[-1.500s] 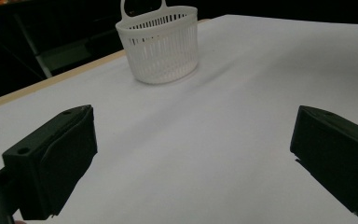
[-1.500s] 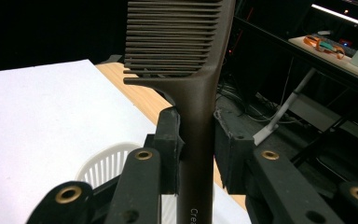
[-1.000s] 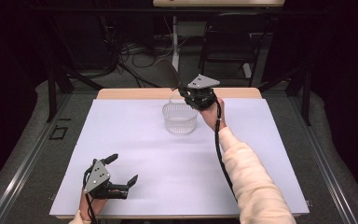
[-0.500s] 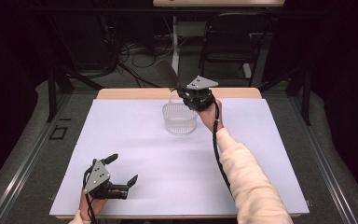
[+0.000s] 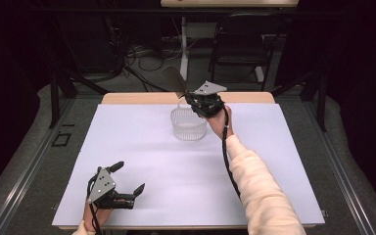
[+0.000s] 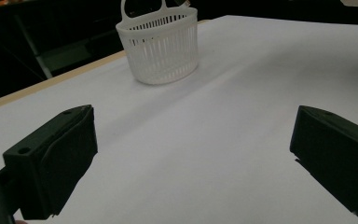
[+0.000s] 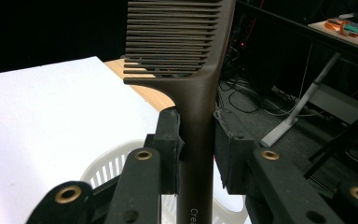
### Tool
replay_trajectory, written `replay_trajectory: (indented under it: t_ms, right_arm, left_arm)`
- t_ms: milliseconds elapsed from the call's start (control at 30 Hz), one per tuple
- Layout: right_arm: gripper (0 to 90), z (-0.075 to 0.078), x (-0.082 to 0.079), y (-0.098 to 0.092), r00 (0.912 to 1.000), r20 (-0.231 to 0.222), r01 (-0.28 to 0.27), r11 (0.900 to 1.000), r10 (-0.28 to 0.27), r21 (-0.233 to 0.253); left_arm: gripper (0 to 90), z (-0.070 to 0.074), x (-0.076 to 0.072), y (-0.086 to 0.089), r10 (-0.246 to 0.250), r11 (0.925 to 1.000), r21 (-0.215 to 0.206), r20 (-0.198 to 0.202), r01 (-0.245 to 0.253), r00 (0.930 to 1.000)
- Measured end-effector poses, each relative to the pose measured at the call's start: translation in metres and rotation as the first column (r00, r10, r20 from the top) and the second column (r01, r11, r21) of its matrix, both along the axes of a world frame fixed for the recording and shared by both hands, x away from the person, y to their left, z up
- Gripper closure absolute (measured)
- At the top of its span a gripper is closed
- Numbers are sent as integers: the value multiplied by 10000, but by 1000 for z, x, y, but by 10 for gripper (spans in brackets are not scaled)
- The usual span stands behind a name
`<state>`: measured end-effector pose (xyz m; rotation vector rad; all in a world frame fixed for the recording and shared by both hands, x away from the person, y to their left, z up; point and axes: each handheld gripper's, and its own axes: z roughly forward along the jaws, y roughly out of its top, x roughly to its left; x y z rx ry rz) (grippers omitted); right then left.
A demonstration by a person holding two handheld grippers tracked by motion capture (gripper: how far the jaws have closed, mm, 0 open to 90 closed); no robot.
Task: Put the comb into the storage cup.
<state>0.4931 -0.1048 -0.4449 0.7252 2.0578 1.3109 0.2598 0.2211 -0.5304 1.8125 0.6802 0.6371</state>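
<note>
Right gripper [image 5: 188,95] pinching a brown comb [image 7: 193,70] by its handle, comb upright just above the white basket [image 5: 188,125] at the table's [image 5: 127,147] far side, left gripper [image 5: 127,178] spread wide, resting near the front edge, well apart from the basket

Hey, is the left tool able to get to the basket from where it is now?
Probably yes. The left tool sits open near the table's front edge, with only bare white surface between it and the basket. The right tool holds a comb above the basket.

White sheet [image 5: 176,186] on wooden table [image 5: 137,98]; black chair [image 5: 240,36] and cables [image 5: 142,54] behind.
</note>
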Motion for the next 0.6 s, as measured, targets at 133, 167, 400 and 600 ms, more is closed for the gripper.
replay_trajectory:
  t_ms: [133, 167, 400, 600]
  right_arm:
    - [727, -4, 1, 0, 10000, -89, -11, 10000, 11, -25]
    - [726, -6, 2, 0, 9999, -132, -4, 10000, 4, -26]
    - [726, -13, 3, 1, 9994, -345, -16, 9999, 11, -150]
    - [726, -19, 3, 2, 9990, -443, -31, 9998, 22, -205]
  left_arm:
    - [5, 0, 0, 0, 18, 10000, -15, -6, -18, 10000]
    - [5, 0, 0, 0, 21, 10000, -7, -7, -21, 10000]
    - [5, 0, 0, 0, 24, 10000, -7, 2, -24, 10000]
    - [6, 0, 0, 0, 22, 10000, -6, 7, -22, 10000]
